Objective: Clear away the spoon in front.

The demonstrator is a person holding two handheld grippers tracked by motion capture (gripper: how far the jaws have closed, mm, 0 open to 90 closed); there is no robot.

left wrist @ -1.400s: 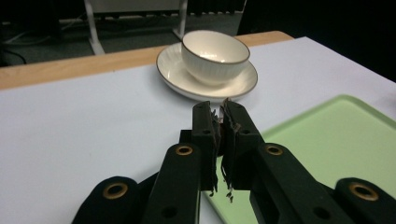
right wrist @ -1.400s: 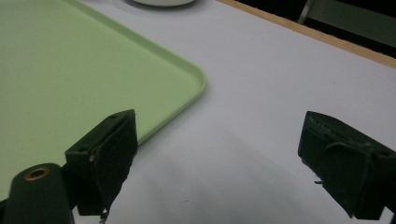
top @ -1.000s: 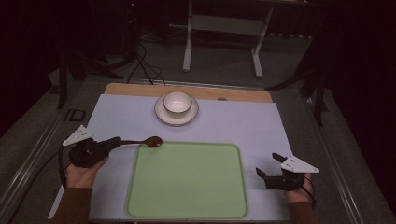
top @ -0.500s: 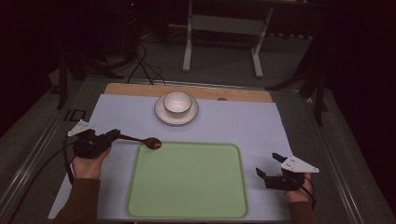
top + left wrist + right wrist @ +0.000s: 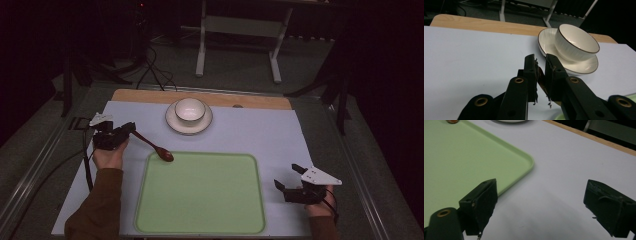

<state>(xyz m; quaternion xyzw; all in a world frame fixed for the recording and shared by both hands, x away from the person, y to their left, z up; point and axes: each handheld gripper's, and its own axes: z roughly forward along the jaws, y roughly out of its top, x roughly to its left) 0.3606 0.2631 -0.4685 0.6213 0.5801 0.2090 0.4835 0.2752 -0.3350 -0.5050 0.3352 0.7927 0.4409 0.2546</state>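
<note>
My left gripper (image 5: pixel 131 127) is shut on the handle of a brown wooden spoon (image 5: pixel 152 145) at the table's left. The spoon slants down to the right, its bowl (image 5: pixel 166 156) at the far left corner of the green tray (image 5: pixel 200 200). In the left gripper view the jaws pinch the brown handle (image 5: pixel 540 76), and the white bowl (image 5: pixel 576 42) on its saucer (image 5: pixel 546 42) stands just beyond. That bowl (image 5: pixel 190 110) and saucer (image 5: pixel 172 120) sit at the back centre. My right gripper (image 5: pixel 287 176) rests open near the tray's right edge, with nothing between its fingers (image 5: pixel 482 202).
A white mat (image 5: pixel 270 135) covers the table, with a wooden strip (image 5: pixel 260 101) along the far edge. Metal rails run along both sides. A cable (image 5: pixel 45 170) trails from the left gripper. Dark floor, cables and a stand's legs (image 5: pixel 272 60) lie beyond the table.
My left gripper has moved forward and turned with the spoon, swinging the spoon's bowl right toward the tray's corner. The right gripper has not moved.
</note>
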